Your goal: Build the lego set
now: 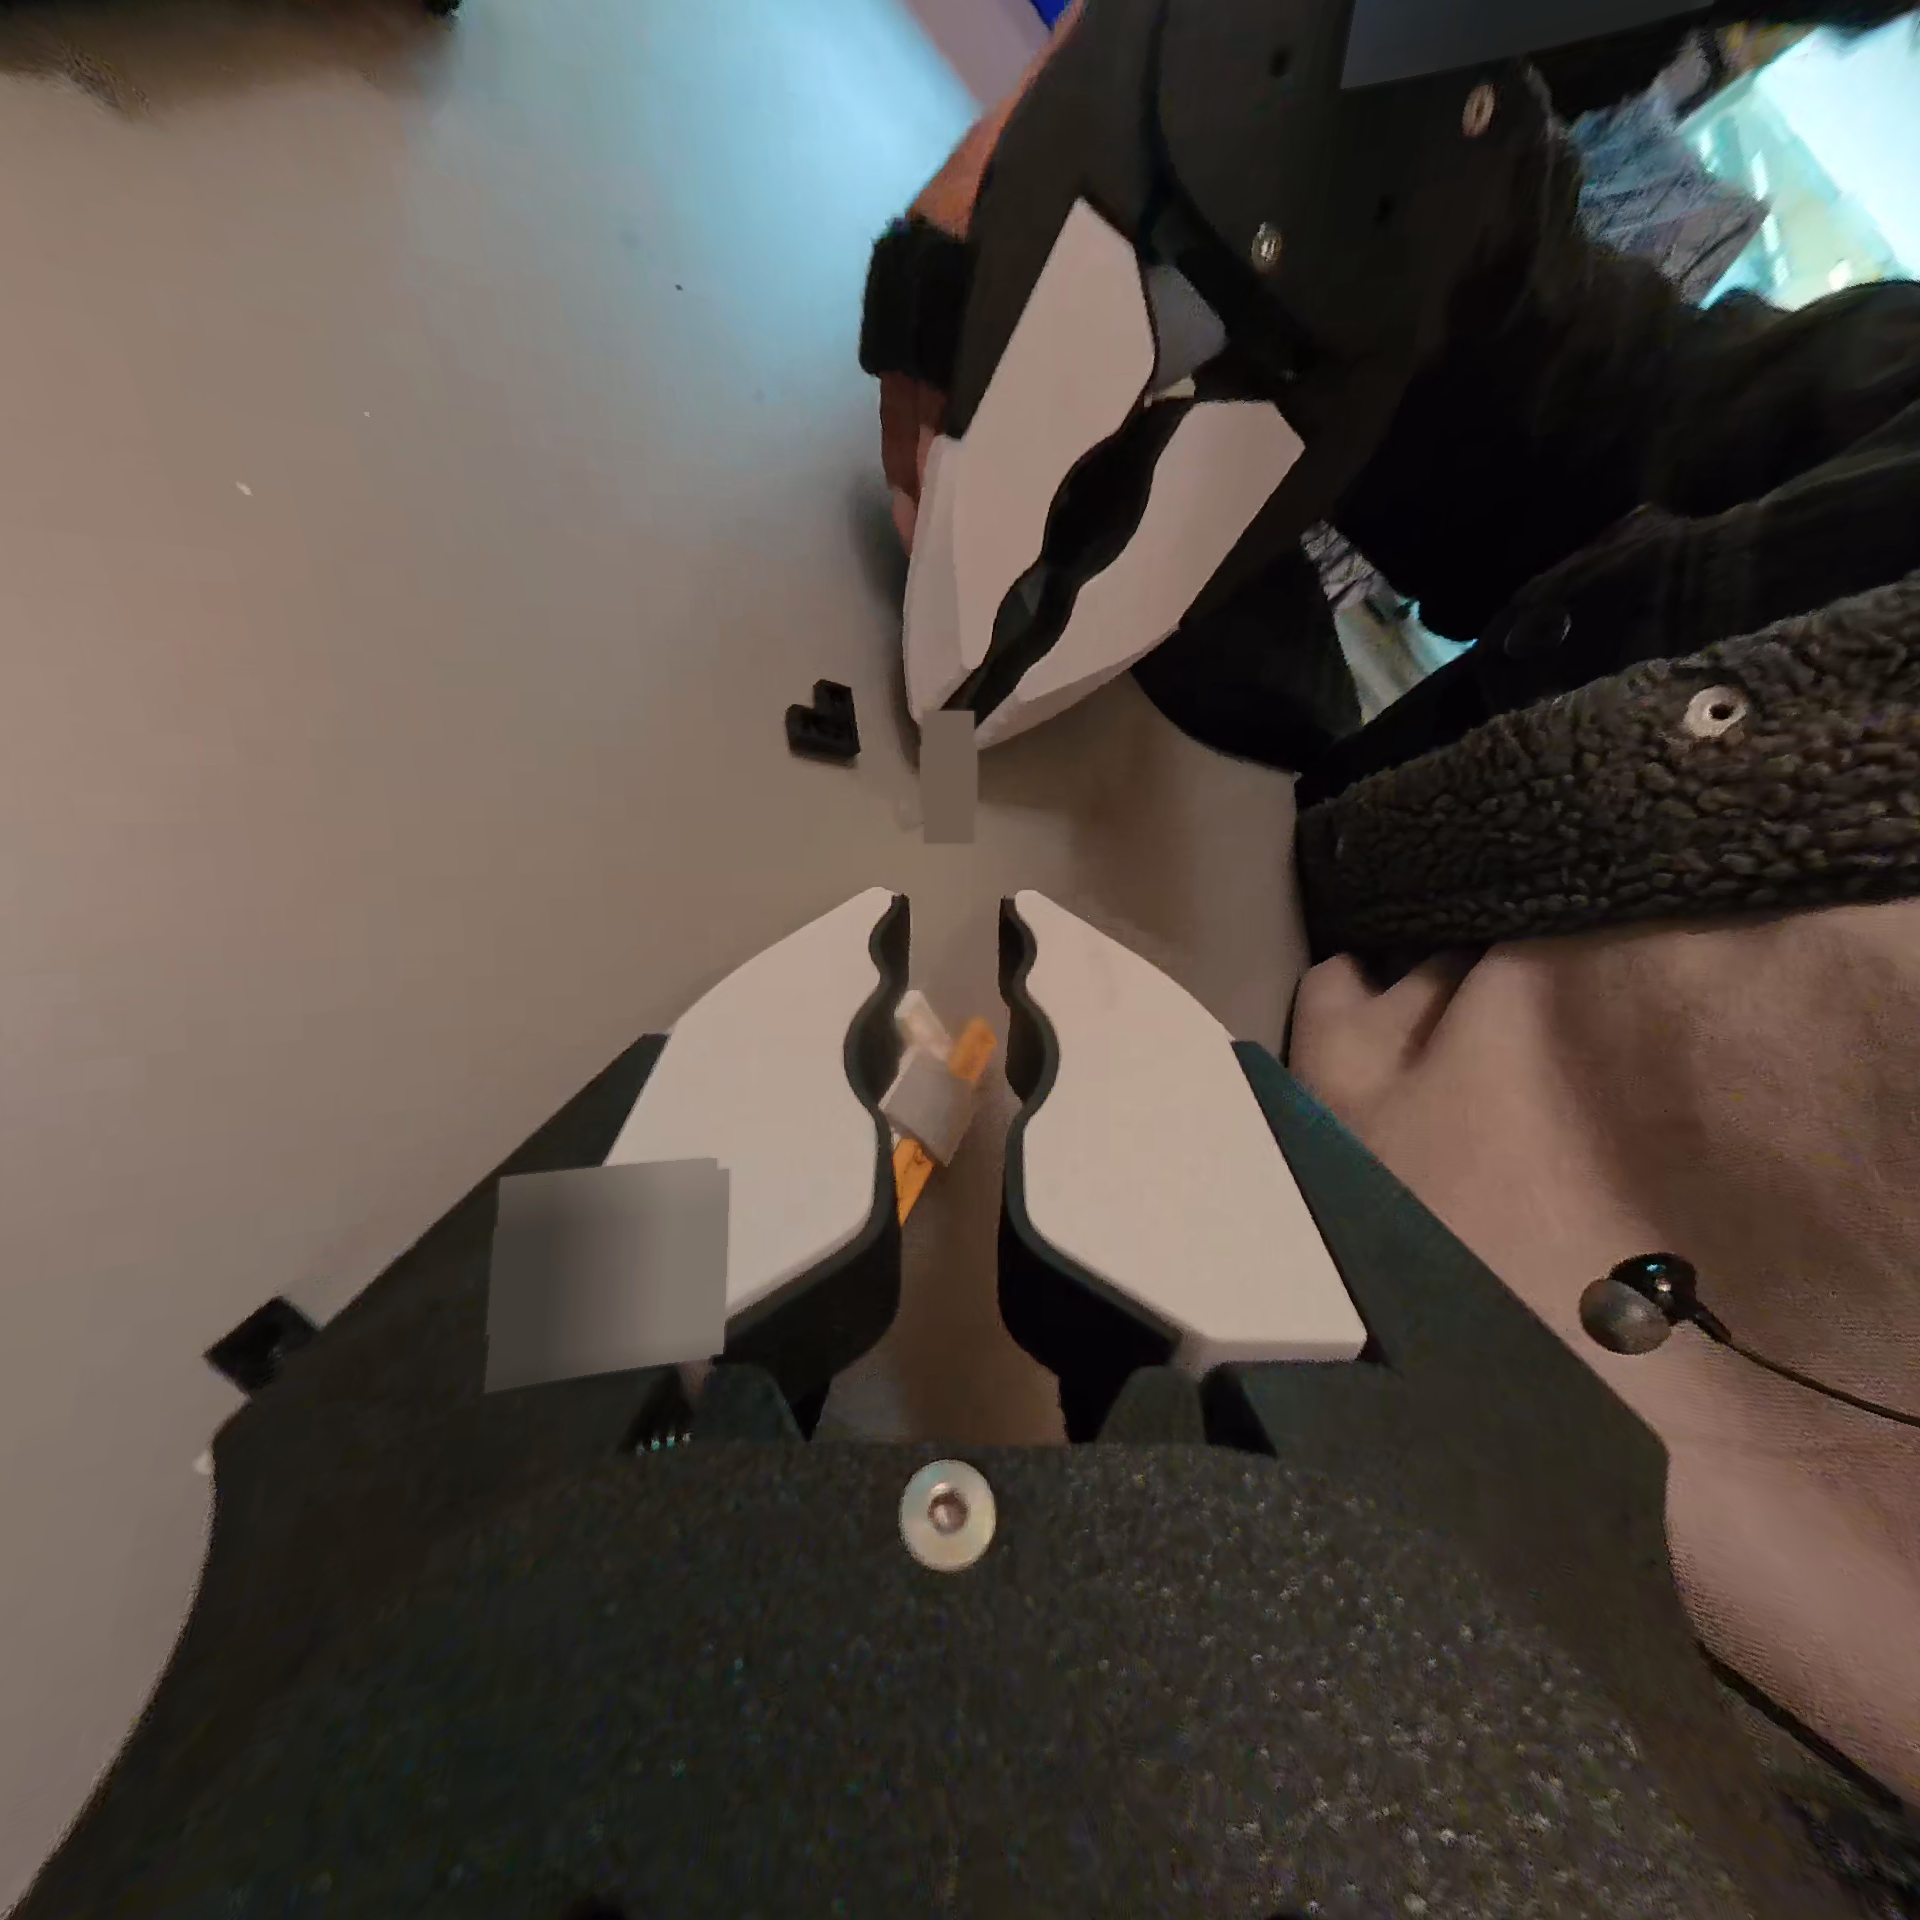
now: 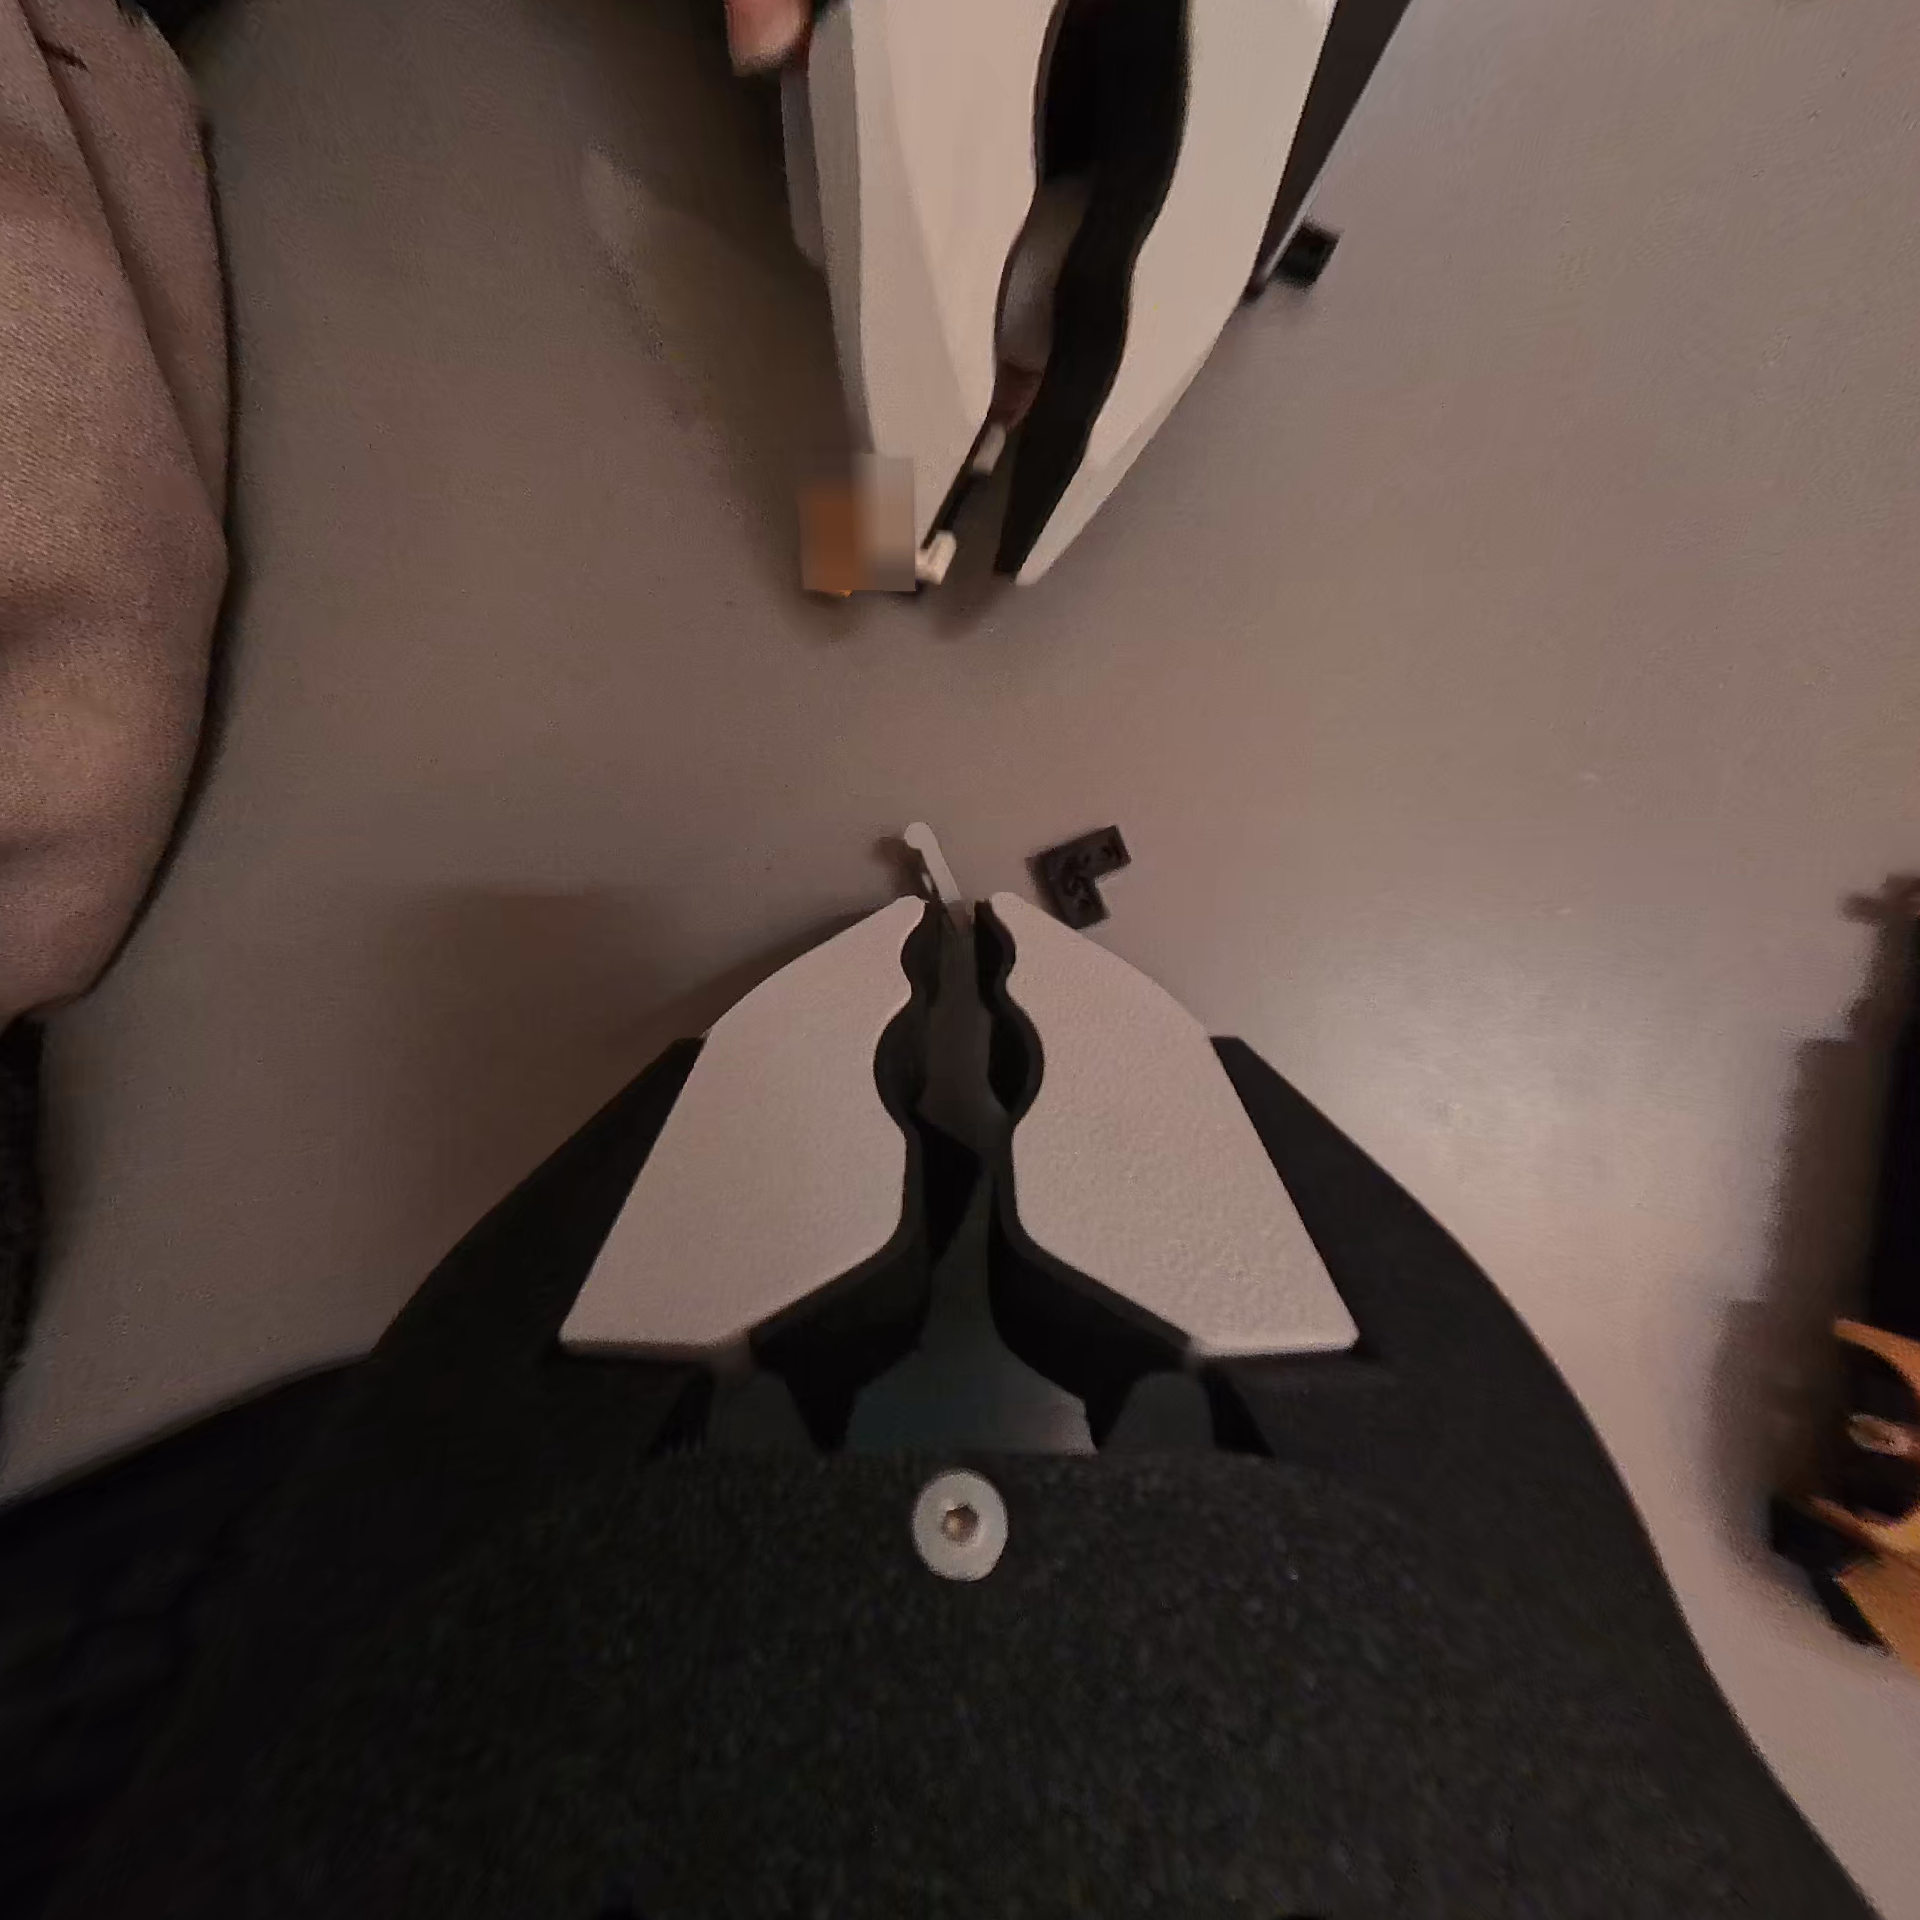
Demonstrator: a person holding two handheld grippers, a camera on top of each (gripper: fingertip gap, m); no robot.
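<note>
Left gripper (image 1: 954,914): fingers parted, clamping nothing; a small orange, grey and white lego assembly (image 1: 930,1101) lies on the grey table (image 1: 416,623) between them. Right gripper (image 2: 954,906): clenched on a thin white piece (image 2: 932,864), apparently a lego part. A black L-shaped brick (image 2: 1086,871) lies just beside its tips.

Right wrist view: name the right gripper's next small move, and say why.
Probably ease the right gripper forward toward the left gripper. It is shut on a thin white piece that sticks out past its tips, and the orange and white lego assembly sits between the left gripper's parted fingers, with bare table between the two grippers.
</note>
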